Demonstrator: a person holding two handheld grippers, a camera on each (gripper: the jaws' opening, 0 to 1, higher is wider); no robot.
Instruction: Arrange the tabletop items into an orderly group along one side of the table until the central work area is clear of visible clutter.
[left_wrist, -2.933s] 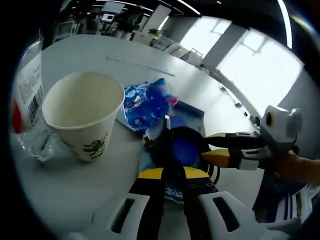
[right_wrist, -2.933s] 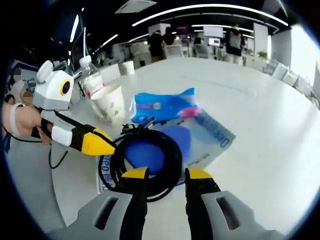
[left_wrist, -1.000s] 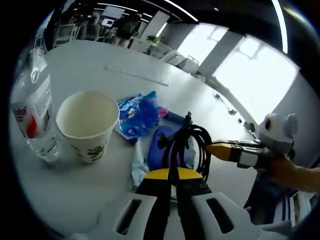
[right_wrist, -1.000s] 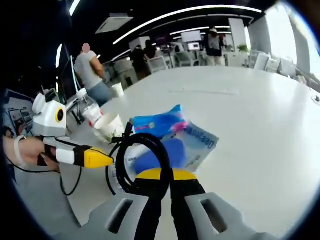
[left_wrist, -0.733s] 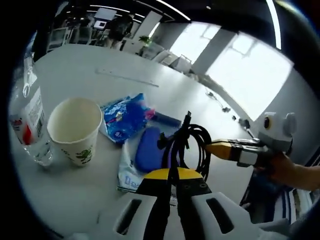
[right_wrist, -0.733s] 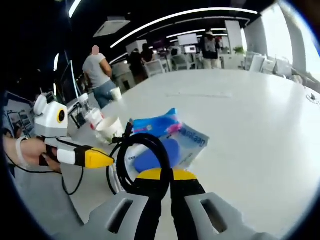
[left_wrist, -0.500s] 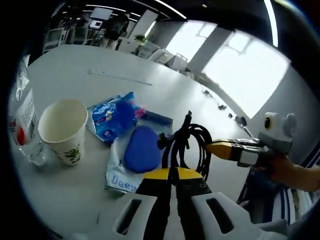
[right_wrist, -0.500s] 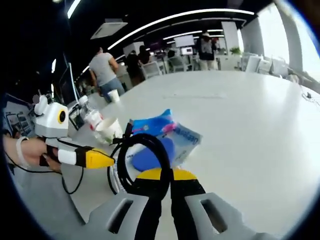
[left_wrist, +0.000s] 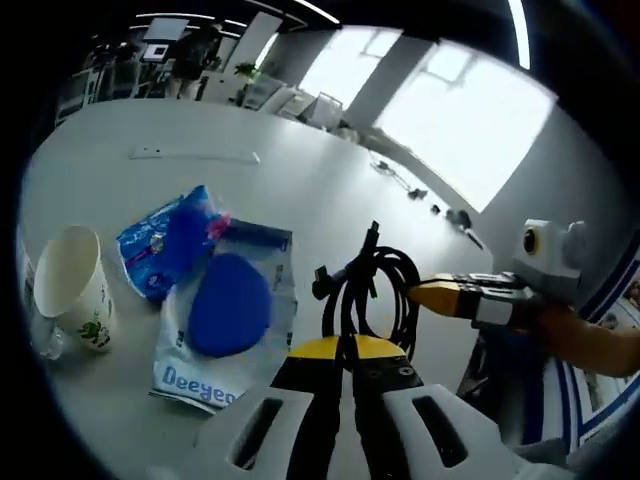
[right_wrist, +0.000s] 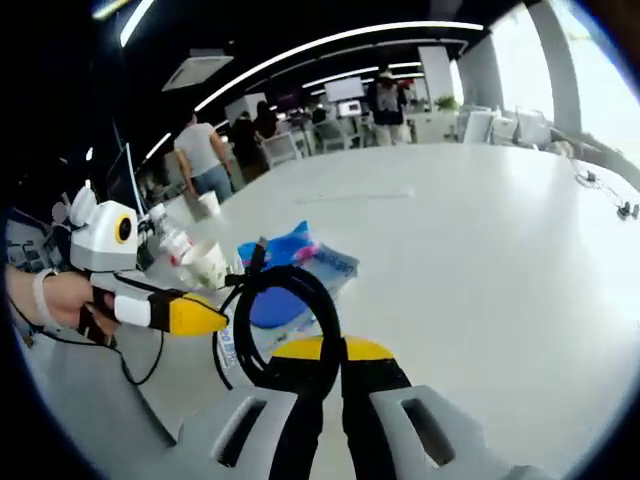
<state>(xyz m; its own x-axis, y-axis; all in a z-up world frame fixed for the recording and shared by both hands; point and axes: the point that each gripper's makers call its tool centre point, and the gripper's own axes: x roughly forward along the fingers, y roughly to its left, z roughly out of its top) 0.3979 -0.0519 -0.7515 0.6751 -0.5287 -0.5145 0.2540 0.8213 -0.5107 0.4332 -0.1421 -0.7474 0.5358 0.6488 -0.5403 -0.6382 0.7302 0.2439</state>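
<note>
Left hand-held gripper (left_wrist: 345, 348) and right hand-held gripper (right_wrist: 325, 350), each clamped on the coiled black cable (left_wrist: 368, 290), which hangs above the white worktop (left_wrist: 300, 190). Beyond the cable lie the clear pouch with blue case (left_wrist: 229, 317), the blue wipes packet (left_wrist: 165, 239) and, farthest, the paper cup (left_wrist: 68, 285).

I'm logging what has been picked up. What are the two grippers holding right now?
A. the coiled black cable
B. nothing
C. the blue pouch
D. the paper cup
A: both grippers, left and right, have their jaws closed on the cable, lifted clear of the table.
</note>
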